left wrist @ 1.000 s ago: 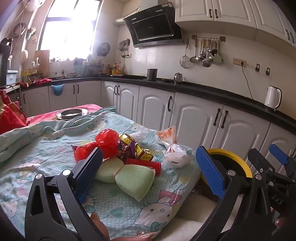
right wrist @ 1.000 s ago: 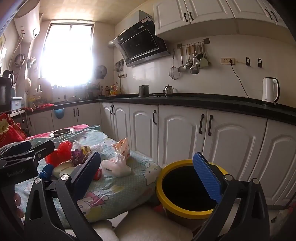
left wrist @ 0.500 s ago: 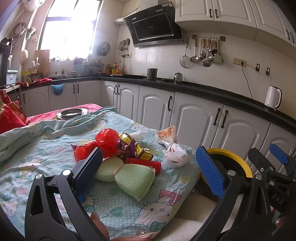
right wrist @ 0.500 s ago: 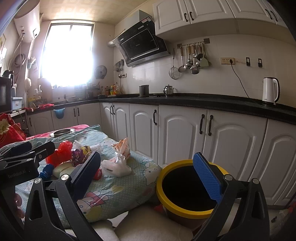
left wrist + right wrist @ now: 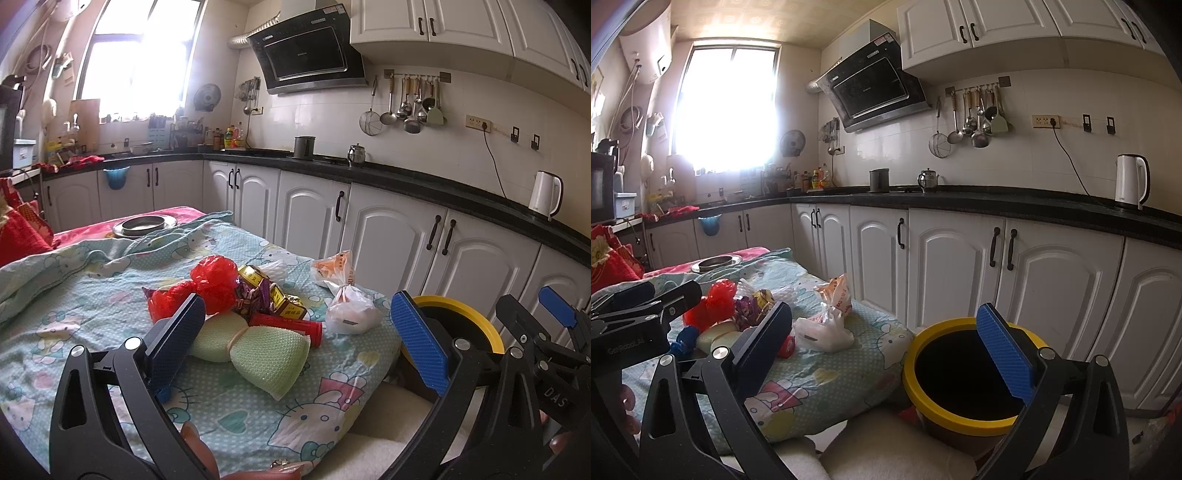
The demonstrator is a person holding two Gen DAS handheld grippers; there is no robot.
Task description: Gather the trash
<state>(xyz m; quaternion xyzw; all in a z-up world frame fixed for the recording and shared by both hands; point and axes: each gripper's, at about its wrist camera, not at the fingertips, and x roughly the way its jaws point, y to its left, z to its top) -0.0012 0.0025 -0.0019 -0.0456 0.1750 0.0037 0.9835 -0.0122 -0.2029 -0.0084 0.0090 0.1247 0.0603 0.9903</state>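
A pile of trash lies on the Hello Kitty cloth [image 5: 92,306]: a green mesh scrubber [image 5: 269,356], red plastic bags [image 5: 212,278], a red tube [image 5: 286,326], gold and purple wrappers [image 5: 258,291], a white plastic bag [image 5: 351,310] and an orange-printed bag [image 5: 332,266]. A yellow-rimmed bin [image 5: 964,373] stands right of the table; its rim also shows in the left wrist view [image 5: 461,317]. My left gripper [image 5: 295,343] is open, empty, just short of the scrubber. My right gripper [image 5: 886,350] is open, empty, between table edge and bin.
White cabinets with black handles [image 5: 1001,247] and a black countertop [image 5: 997,205] run close behind the table and bin. A white kettle [image 5: 1130,181] stands on the counter. A metal dish [image 5: 144,223] sits at the table's far end. A white cushion [image 5: 886,454] lies below.
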